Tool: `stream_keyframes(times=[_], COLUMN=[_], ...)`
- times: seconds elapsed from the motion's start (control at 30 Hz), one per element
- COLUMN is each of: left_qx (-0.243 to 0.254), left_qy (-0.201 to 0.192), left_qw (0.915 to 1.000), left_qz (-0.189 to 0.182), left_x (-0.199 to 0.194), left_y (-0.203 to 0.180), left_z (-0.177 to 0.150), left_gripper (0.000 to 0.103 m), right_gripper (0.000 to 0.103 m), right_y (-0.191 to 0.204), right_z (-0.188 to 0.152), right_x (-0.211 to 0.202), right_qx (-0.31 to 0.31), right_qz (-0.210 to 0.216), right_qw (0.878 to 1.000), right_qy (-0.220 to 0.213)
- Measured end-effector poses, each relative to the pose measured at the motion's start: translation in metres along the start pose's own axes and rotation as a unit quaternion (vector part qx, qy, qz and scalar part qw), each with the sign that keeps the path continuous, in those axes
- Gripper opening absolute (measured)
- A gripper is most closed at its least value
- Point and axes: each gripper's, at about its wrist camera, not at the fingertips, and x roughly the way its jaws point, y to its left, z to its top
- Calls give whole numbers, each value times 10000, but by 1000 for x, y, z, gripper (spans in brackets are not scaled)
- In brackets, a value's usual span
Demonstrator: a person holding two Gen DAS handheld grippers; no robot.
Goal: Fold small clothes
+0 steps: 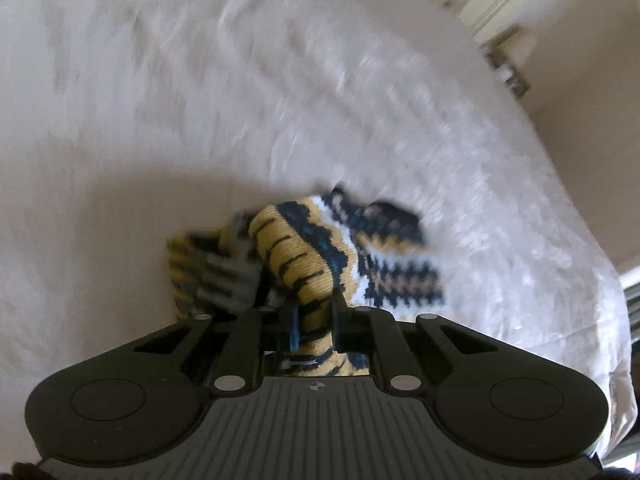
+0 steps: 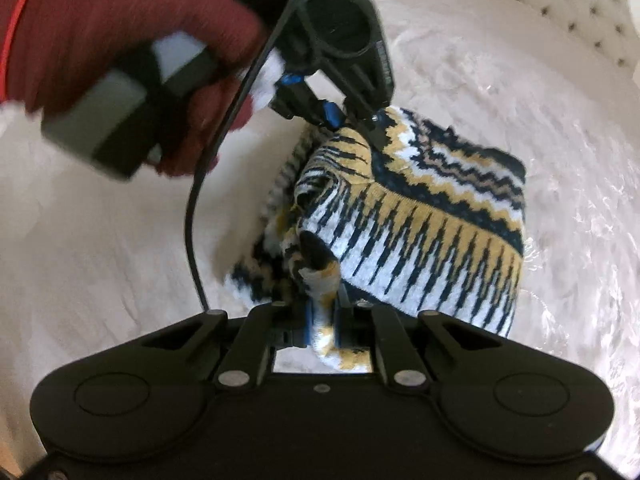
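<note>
Fingers [image 2: 310,316] both clamped on sweater [image 2: 420,216]

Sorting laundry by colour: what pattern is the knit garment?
Navy, mustard and white zigzag stripes on the knit garment; clearest in the right wrist view.

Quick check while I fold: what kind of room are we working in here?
Probably a bedroom. The yellow, navy and white patterned knit garment lies on a soft white plush bed cover, with a cream button-tufted headboard behind. Both the left gripper and the right gripper grip the knit.
</note>
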Motion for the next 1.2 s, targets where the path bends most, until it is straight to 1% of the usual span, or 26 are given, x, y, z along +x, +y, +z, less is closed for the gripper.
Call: stream_keyframes(times=[0.07, 0.13, 0.23, 0.3, 0.33, 0.37, 0.4, 0.43, 0.47, 0.5, 0.53, 0.57, 0.63, 0.7, 0.73, 0.77, 0.87, 1.0, 1.1, 1.2], left_qx=[93, 125, 87, 58, 64, 77, 63, 17, -16, -13, 13, 41, 48, 80, 120, 168, 299, 603, 745, 805], left_qy=[-100, -7, 256, 411, 443, 456, 460, 460, 455, 445, 439, 431, 343, 135, 36, -80, -378, -556, -443, -77], left_qw=[9999, 9999, 9985, 9970, 9960, 9950, 9947, 9946, 9944, 9941, 9937, 9932, 9930, 9925, 9918, 9913, 9917, 9918, 9929, 9936], left_qz=[-36, 99, 481, 654, 776, 880, 921, 926, 956, 990, 1030, 1081, 1130, 1214, 1271, 1300, 1188, 983, 816, 786], left_x=[-12, -11, 7, 19, 24, 27, 29, 30, 30, 30, 28, 26, 18, 3, -4, -13, -33, -39, -28, -8], left_y=[4, 13, 32, 41, 44, 46, 48, 50, 51, 52, 53, 54, 56, 53, 51, 47, 30, -3, -22, -26], left_z=[5, 8, 3, -3, -5, -8, -10, -11, -12, -13, -14, -15, -16, -16, -16, -16, -19, -31, -46, -64], left_gripper=[12, 12, 12, 13, 13, 13, 16, 20, 22, 27, 32, 33, 33, 32, 33, 33, 33, 33, 34, 34], right_gripper=[15, 15, 15, 19, 26, 27, 27, 31, 41, 48, 58, 61, 61, 64, 68, 69, 70, 74, 74, 74], right_y=[5, 13, 24, 30, 31, 32, 31, 29, 25, 22, 18, 14, 5, -5, -12, -16, -32, -57, -84, -111], right_z=[7, 12, 15, 16, 15, 14, 13, 13, 14, 14, 13, 13, 12, 10, 9, 7, 1, -2, -1, 3], right_x=[-10, -5, 23, 48, 57, 66, 69, 69, 67, 63, 59, 54, 45, 32, 28, 21, 5, -11, -9, -5], right_qx=[-18, -84, -200, -200, -168, -145, -110, -45, 56, 166, 261, 333, 455, 646, 737, 827, 1051, 1459, 1842, 2220], right_qz=[113, 239, 381, 513, 562, 610, 664, 745, 850, 960, 1054, 1117, 1163, 1220, 1229, 1219, 1101, 733, 333, 70], right_qw=[9998, 9995, 9990, 9973, 9962, 9949, 9941, 9936, 9929, 9921, 9914, 9908, 9903, 9892, 9887, 9884, 9881, 9866, 9823, 9750], right_qy=[-179, -161, 123, 483, 640, 795, 848, 844, 825, 788, 733, 688, 611, 489, 433, 377, 219, 14, -14, -27])
